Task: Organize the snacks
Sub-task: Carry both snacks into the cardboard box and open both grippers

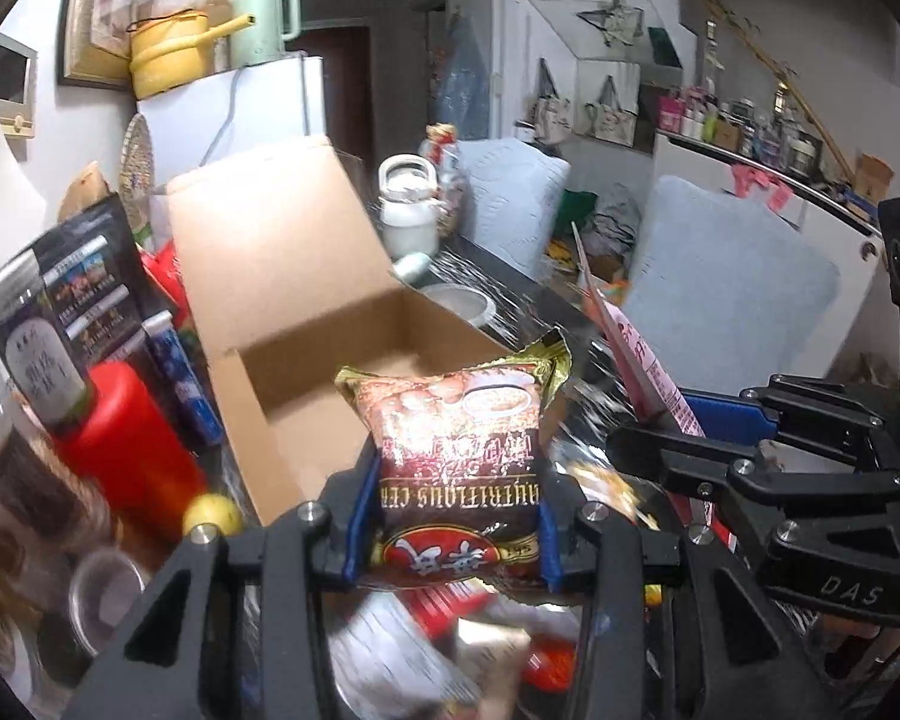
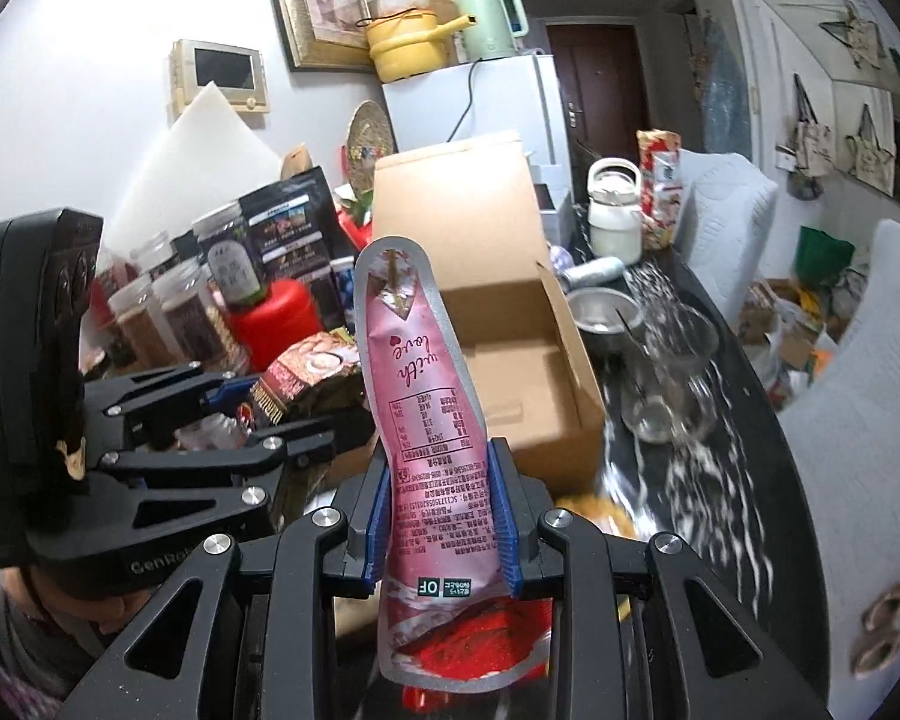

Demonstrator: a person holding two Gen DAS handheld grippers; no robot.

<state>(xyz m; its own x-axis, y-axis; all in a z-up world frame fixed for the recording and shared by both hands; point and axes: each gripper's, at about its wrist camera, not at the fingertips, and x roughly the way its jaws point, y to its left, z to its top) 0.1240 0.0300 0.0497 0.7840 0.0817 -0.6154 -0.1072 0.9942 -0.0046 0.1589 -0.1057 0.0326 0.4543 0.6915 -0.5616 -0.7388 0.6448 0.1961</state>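
My left gripper is shut on a brown and gold cereal packet, held above the near edge of an open cardboard box. My right gripper is shut on a tall pink pouch, held upright in front of the same box. The right gripper with the pink pouch shows at the right of the left wrist view. The left gripper with the cereal packet shows at the left of the right wrist view. The box's inside looks bare.
A red bottle, jars and a dark pouch crowd the table left of the box. A metal bowl, glass cups and a white kettle stand right of it. More snack packets lie under the grippers. Grey chairs stand beyond the table.
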